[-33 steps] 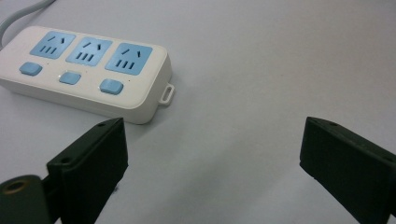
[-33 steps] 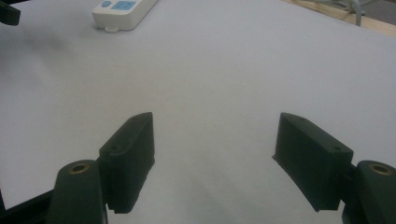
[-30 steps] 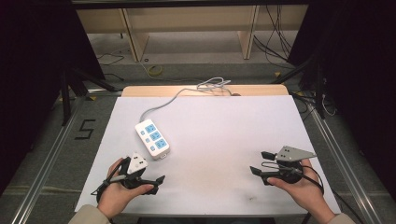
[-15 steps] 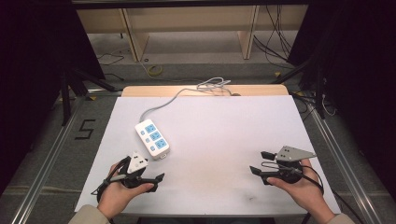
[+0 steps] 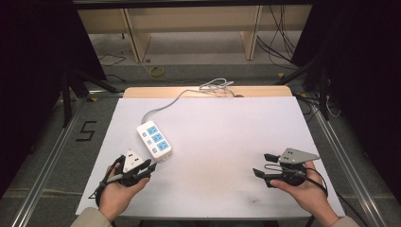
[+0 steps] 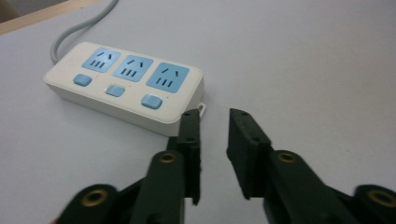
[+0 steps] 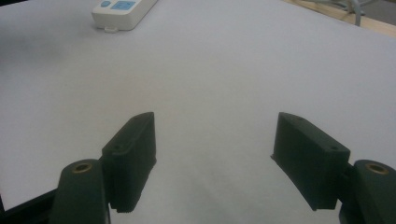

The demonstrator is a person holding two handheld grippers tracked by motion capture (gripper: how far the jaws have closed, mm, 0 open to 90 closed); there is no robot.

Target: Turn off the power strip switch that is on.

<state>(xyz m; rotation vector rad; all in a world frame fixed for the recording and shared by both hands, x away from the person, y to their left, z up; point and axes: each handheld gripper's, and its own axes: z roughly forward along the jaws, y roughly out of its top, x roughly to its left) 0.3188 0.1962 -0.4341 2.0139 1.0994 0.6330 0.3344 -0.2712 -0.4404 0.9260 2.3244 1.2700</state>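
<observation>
A white three-outlet power strip [image 5: 154, 139] lies flat on the white worktop [image 5: 227, 132], its blue outlet faces and three blue switches upward. All positions below are given relative to this strip. Its grey cable [image 5: 163, 106] leaves the far end and runs to a loose coil near the far edge of the worktop. The left claw [image 5: 150, 165] sits just beside the strip's near end, pointing at it; in the left gripper view the jaws stand a narrow gap apart with nothing between them, so the claw [image 6: 214, 140] is released, and a small white tab [image 6: 201, 108] at the strip's near end lies just beyond the tips. The right claw [image 5: 263, 165] rests well apart from the strip, to its right and nearer the person, jaws spread wide and empty; in the right gripper view this claw [image 7: 215, 154] looks across bare worktop toward the strip [image 7: 123, 10] far off.

Handling, as judged: the strip is a rigid plastic shell, probably light, with smooth rounded sides that may slip under a pinch. The best hold appears to be across the short width at the near end, jaws on the two long side walls, clear of the switches. The cable is flexible and will drag and resist, so a lift or slide should allow for its pull
</observation>
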